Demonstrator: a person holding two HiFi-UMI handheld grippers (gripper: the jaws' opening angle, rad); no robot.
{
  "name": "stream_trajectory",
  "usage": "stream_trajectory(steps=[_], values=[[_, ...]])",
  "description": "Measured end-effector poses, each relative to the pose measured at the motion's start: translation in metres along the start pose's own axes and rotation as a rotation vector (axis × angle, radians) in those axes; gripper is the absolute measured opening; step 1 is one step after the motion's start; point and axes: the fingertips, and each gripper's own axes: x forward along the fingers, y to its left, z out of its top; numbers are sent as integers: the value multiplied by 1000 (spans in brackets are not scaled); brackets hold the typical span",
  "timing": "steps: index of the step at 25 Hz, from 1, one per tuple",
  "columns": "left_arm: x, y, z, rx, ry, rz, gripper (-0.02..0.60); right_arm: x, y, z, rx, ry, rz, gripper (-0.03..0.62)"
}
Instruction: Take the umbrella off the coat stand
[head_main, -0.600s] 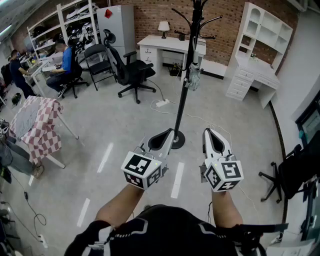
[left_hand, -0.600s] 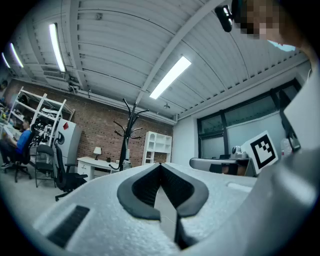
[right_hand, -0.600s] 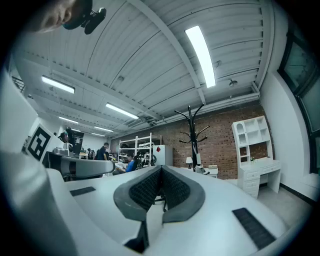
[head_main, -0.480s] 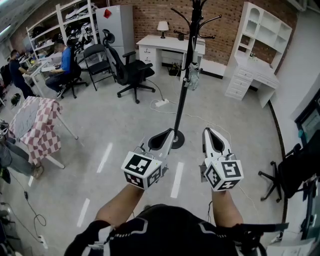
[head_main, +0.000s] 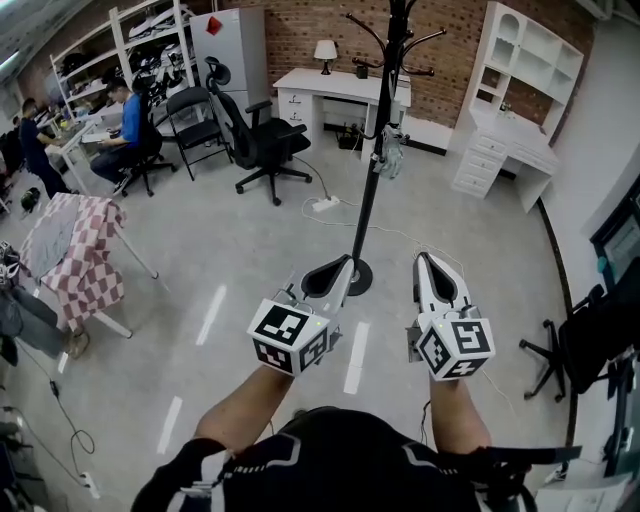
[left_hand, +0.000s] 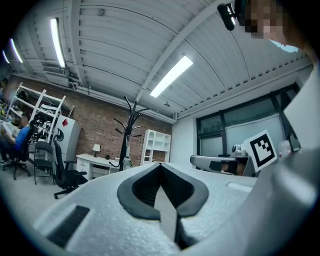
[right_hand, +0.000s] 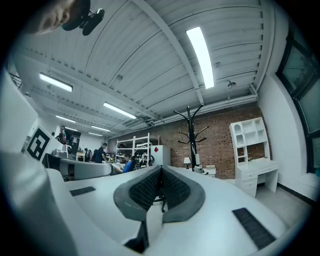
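A black coat stand (head_main: 372, 170) rises from a round base (head_main: 352, 280) on the grey floor, just ahead of me. A small pale folded umbrella (head_main: 389, 150) hangs beside the pole, below the upper hooks. My left gripper (head_main: 343, 262) is shut and empty, its tip over the stand's base in the head view. My right gripper (head_main: 424, 258) is also shut and empty, to the right of the pole. Both are well below the umbrella. The stand (left_hand: 126, 135) appears far off in the left gripper view, and likewise the stand (right_hand: 189, 135) in the right gripper view.
A black office chair (head_main: 262, 140) and a white desk (head_main: 335, 95) stand behind the coat stand, with a white shelf unit (head_main: 520, 90) at the right. A power strip (head_main: 325, 206) with cables lies on the floor. A checked cloth (head_main: 75, 245) on a rack is left. People sit far left.
Both grippers sit a touch further right and lower in the head view. Their jaws have stayed shut and the umbrella hangs as before.
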Motion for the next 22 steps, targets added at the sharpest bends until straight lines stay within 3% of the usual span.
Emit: stream_trajectory(steps=[13,22], values=[[-21,32,-10,-35,-4,-68,6,18,37,-18,1,11,-13,2],[-2,44,-2,-20,-18,-87,6,49,30,-20,7,13,2,2]])
